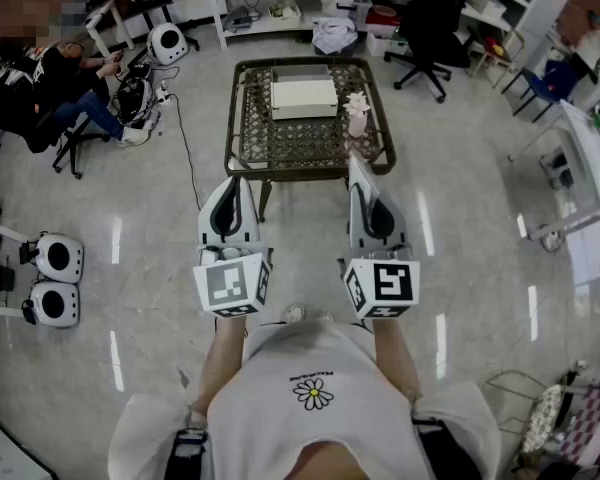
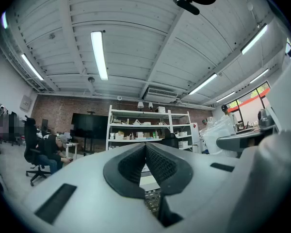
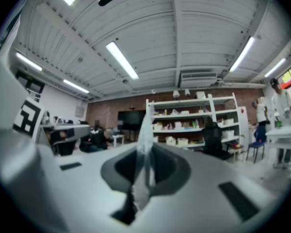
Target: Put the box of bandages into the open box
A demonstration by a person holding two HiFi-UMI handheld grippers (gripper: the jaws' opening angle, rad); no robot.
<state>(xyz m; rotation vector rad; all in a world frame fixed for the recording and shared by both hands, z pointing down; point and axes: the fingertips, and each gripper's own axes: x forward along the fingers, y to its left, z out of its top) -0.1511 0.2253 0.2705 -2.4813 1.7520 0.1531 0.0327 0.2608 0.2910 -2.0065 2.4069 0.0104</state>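
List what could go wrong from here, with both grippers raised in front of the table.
1. The right gripper pinches only a thin, floppy whitish sheet, which may slip free.
2. The left gripper is shut and empty, so it must open before it can take anything.
3. The table has an open lattice top, so a small thing dropped there could snag or tip.

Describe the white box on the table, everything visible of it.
The white box is rectangular and low, looks like cardboard, and lies flat on the far half of the lattice-topped table. A greyer panel along its far edge may be a folded-back lid. Nothing touches it; a small pinkish item stands apart on its right.
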